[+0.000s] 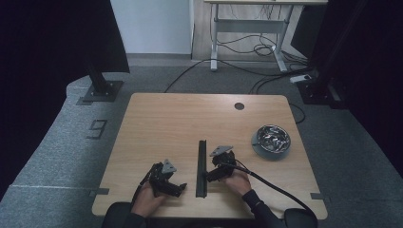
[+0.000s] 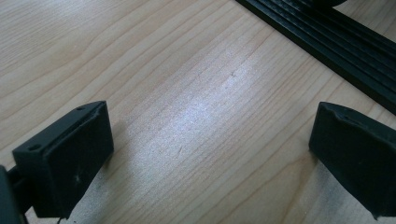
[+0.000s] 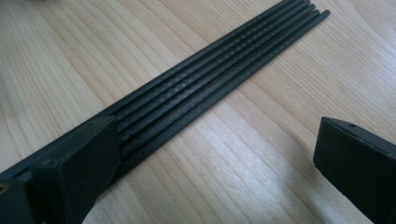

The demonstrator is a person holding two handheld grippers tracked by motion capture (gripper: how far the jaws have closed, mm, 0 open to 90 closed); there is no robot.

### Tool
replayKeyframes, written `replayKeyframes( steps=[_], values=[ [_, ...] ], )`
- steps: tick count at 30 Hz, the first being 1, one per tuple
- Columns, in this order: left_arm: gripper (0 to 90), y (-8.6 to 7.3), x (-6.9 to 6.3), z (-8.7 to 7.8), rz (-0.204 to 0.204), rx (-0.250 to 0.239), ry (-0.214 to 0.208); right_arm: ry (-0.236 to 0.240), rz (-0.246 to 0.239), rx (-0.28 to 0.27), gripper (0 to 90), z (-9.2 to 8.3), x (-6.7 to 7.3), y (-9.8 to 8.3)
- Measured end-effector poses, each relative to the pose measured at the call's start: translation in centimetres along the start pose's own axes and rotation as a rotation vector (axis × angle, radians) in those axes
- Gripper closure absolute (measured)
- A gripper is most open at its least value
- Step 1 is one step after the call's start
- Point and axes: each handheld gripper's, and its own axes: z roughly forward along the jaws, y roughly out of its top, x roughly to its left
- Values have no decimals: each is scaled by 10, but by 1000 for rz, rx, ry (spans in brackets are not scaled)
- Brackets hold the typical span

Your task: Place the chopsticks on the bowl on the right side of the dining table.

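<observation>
A long black ribbed strip (image 1: pixel 202 167) lies lengthwise on the wooden table (image 1: pixel 157 123), between my two grippers. My left gripper (image 1: pixel 179 188) rests low on the table just left of the strip's near end, jaws wide apart with only bare wood between them; the strip (image 2: pixel 336 42) crosses its view's top right corner. My right gripper (image 1: pixel 212 176) sits at the strip's right side, also open. In the right gripper view the strip (image 3: pixel 210 79) runs diagonally away, and one jaw stands over its near end.
A metal bowl (image 1: pixel 271 138) holding shiny contents sits at the table's right side. A round dark cable hole (image 1: pixel 239 106) marks the far edge. A black cable (image 1: pixel 275 187) trails from the right gripper off the near right edge.
</observation>
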Motion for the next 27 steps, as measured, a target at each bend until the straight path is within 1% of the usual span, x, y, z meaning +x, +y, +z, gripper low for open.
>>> replayKeyframes(
  steps=[3, 5, 6, 9, 15, 18, 19, 22, 23, 24, 27],
  values=[
    [0, 0, 0, 0, 0, 0, 0, -28, -16, 27, 0, 1, 0, -2],
    [0, 0, 0, 0, 0, 0, 0, -27, -9, 26, 0, 1, -1, -2],
    [0, 0, 0, 0, 0, 0, 0, -22, 2, 30, 0, 1, -1, -2],
    [0, 0, 0, 0, 0, 0, 0, -25, -6, 30, 0, 1, -2, -3],
    [0, 0, 0, 0, 0, 0, 0, -31, 4, 39, 0, -2, -6, -5],
    [0, 0, 0, 0, 1, 0, 0, -39, 15, 39, 0, -6, -12, -9],
    [0, 0, 0, 0, 1, 0, 0, -39, 15, 39, 0, -6, -12, -9],
    [0, 0, 0, 0, 1, 0, 0, -56, 25, 41, 0, -11, -19, -14],
    [0, 0, 0, 0, 1, 0, 1, -56, 25, 41, 0, -11, -19, -14],
    [0, 0, 0, 0, 1, 0, 1, -63, 28, 41, 0, -13, -23, -17],
    [0, 0, 0, 0, 1, 0, 1, -69, 34, 41, 0, -16, -26, -19]
  ],
)
